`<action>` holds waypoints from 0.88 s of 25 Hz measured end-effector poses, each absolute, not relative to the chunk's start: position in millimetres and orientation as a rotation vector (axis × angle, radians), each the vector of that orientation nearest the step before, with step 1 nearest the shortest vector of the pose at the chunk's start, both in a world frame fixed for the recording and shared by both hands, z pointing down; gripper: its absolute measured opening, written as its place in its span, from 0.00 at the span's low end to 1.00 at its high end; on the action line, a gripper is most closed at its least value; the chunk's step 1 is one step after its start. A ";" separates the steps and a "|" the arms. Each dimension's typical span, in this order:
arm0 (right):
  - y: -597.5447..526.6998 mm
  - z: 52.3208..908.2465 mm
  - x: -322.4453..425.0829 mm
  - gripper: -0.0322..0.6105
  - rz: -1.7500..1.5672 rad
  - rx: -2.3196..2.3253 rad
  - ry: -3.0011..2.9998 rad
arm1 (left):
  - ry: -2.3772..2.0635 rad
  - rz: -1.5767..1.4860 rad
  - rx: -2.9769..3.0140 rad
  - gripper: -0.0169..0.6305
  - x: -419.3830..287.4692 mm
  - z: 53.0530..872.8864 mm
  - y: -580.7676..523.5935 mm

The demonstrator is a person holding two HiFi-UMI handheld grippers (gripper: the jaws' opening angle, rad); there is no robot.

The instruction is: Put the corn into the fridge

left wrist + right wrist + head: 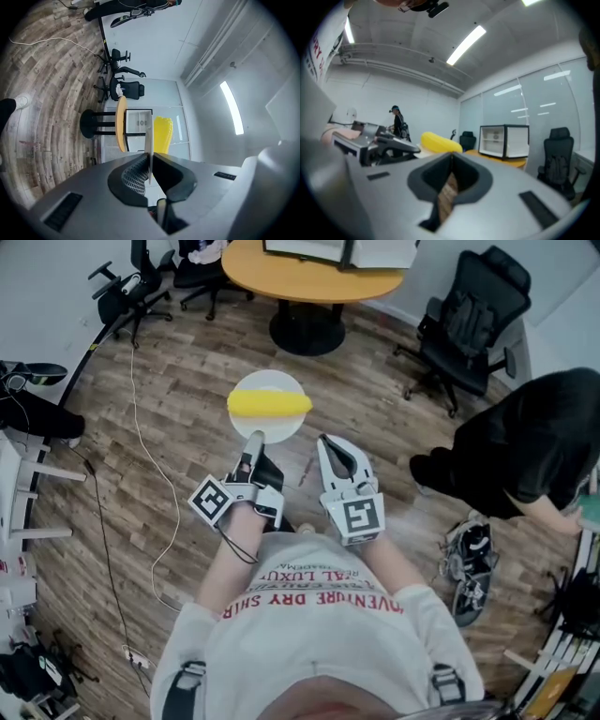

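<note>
The left gripper (253,441) pinches the edge of a white plate (272,381). Its fingers are close together, tight on the rim. The yellow corn (270,404) lies across the plate. The plate is up in the air over the wood floor (187,381). The right gripper (325,442) is just beside the left one. Its fingers are pressed together with nothing in them. A round table (281,277) stands ahead, well apart from the plate. The small white fridge (504,140) sits on that table. A black chair (473,320) stands near the table. A person in black (539,442) bends down at the right.
</note>
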State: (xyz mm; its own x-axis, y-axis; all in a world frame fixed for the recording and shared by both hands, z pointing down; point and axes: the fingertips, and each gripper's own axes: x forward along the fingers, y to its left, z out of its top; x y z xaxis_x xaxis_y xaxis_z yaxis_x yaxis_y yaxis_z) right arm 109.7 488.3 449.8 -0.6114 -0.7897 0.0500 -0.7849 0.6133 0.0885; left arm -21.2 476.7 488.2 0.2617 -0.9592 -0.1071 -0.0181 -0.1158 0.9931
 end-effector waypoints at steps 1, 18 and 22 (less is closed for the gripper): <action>485.2 450.4 108.1 0.10 -0.088 1.350 -2.742 | -0.978 -1.070 1.429 0.10 -23.4 489.3 474.4; 354.0 467.8 38.0 0.10 -0.027 1.428 -2.665 | -0.954 -1.049 1.418 0.10 -93.1 494.6 343.8; 301.5 465.2 13.6 0.10 -0.016 1.458 -2.643 | -0.934 -1.038 1.415 0.10 -118.0 491.1 287.9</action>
